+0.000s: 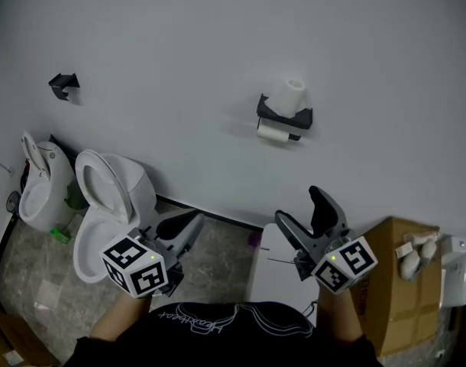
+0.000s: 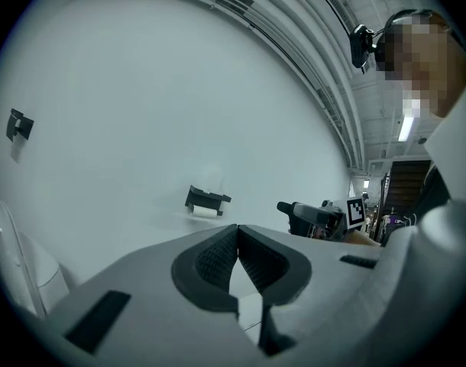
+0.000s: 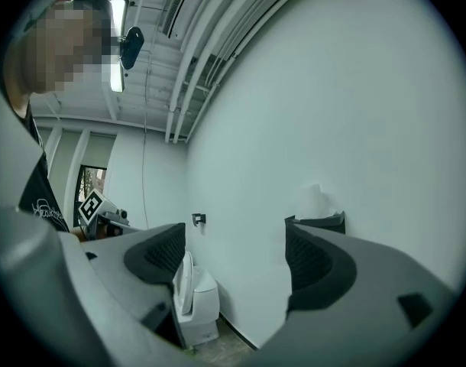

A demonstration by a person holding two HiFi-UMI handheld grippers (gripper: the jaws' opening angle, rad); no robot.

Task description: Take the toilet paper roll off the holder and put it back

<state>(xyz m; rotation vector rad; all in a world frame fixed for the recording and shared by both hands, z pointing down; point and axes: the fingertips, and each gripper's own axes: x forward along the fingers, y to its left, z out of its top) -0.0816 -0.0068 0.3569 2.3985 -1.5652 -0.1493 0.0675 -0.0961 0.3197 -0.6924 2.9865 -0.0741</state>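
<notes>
A black wall holder [image 1: 285,116] carries one white toilet paper roll [image 1: 274,133] hung under it, and a second roll [image 1: 289,94] stands upright on its top shelf. Both grippers are held low, well short of the wall. My left gripper [image 1: 193,224] is shut with nothing between its pads. My right gripper [image 1: 300,209] stands open and empty below the holder. In the left gripper view the holder [image 2: 208,199] sits far beyond the shut gripper [image 2: 237,234]. The right gripper view shows the holder [image 3: 318,221] and upper roll [image 3: 315,201] just past the right finger of the open gripper [image 3: 234,251].
Two white toilets [image 1: 111,197] [image 1: 40,183] stand against the wall at left, with a small black hook [image 1: 64,84] above them. A cardboard box [image 1: 401,281] and a white device [image 1: 456,270] are at right. A white flat-topped unit [image 1: 270,270] is below the right gripper.
</notes>
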